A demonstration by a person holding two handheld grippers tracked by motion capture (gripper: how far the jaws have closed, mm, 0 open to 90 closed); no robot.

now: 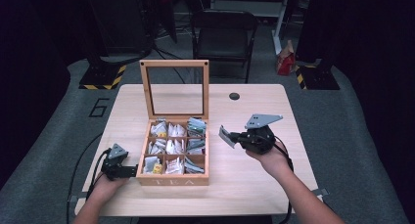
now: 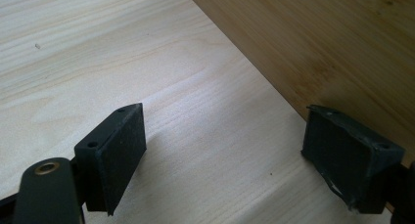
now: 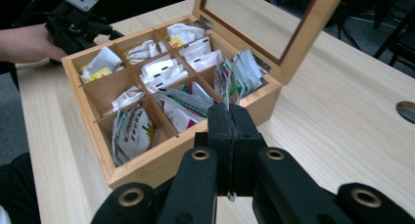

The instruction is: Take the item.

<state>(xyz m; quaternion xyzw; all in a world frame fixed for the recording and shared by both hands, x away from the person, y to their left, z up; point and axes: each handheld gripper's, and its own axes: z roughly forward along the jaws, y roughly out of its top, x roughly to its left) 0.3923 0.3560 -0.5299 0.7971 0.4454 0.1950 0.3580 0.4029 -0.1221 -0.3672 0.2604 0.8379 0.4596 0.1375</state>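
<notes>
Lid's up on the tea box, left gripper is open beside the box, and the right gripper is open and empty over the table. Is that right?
Not quite. The right gripper is shut on a tea packet, as the high view shows; the right gripper view shows its jaws pressed together. The rest holds: the tea box has its lid up, and the left gripper sits open beside it.

Light wood table [image 1: 254,180], honey-brown tea box [image 1: 172,179], white-and-green sachets [image 3: 132,131], black grippers [image 3: 230,136]
</notes>
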